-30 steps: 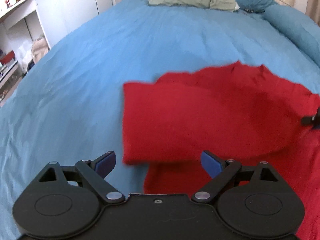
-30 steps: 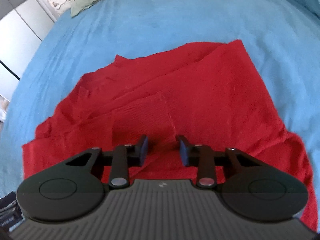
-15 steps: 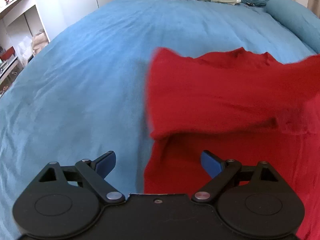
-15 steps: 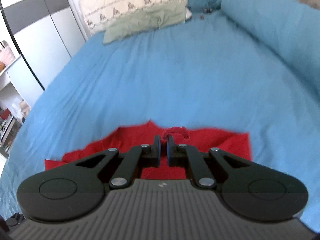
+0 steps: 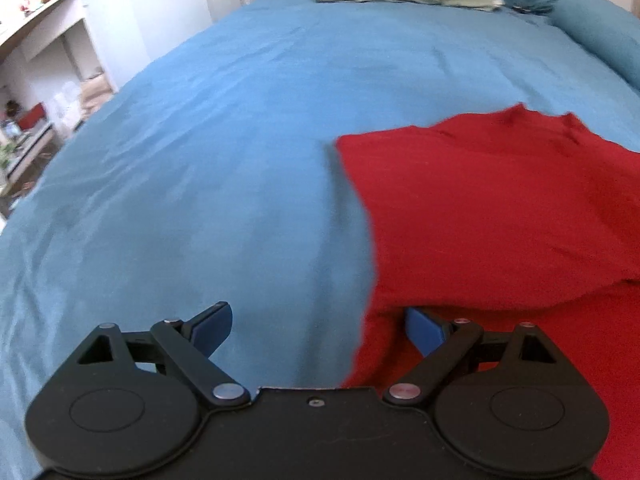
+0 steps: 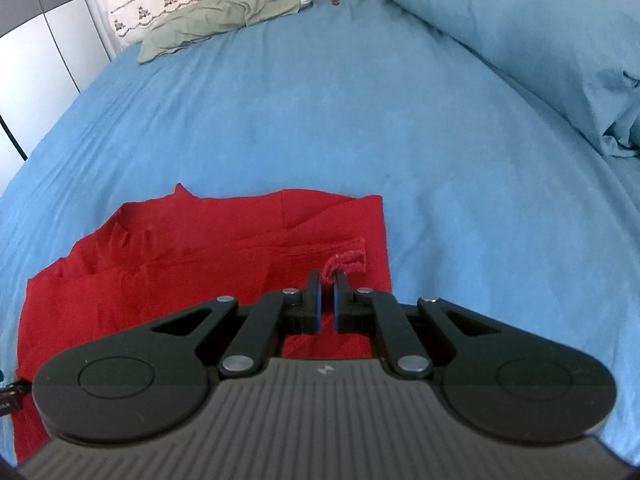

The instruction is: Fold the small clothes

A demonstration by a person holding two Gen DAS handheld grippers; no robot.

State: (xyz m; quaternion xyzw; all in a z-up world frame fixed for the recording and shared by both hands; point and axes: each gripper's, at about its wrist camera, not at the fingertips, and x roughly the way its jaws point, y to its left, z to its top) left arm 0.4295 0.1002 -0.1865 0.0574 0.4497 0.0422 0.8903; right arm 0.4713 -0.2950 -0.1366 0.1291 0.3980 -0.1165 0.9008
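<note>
Right tongs point(image 6: 326, 280) are pressed together on a bunched bit of the red garment point(image 6: 200, 256); a small tuft of red knit sticks out just past the tips, so the pinch is on cloth, not air. Left tongs point(image 5: 318, 320) are spread wide and hold nothing. The left pad point(image 5: 212, 322) sits over bare blue bedspread point(image 5: 220, 140), and the right pad point(image 5: 424, 326) sits over the garment's near left edge. Can't tell if that pad touches the cloth or just hovers above it.

The garment lies on the bed, well short of the pillows point(image 6: 224, 16) at the far end. In the left view it fills the right side, with an upper layer lying over a lower one and a straight left edge. In the right view it spreads to the left of the tongs, with its right edge running just past the tips.

Step in hand, as I read it: a fold is under way, with the right tongs carrying a pinched edge or cuff across the body of the garment.

Next move probably calls for:
- laying the pinched part flat on top, lined up with the existing edge
- letting go only once it's down
- left tongs pinning or catching the near left edge so the lower layer doesn't drag

Risk: knit is limp, so the tuft may bunch instead of lying flat.
</note>
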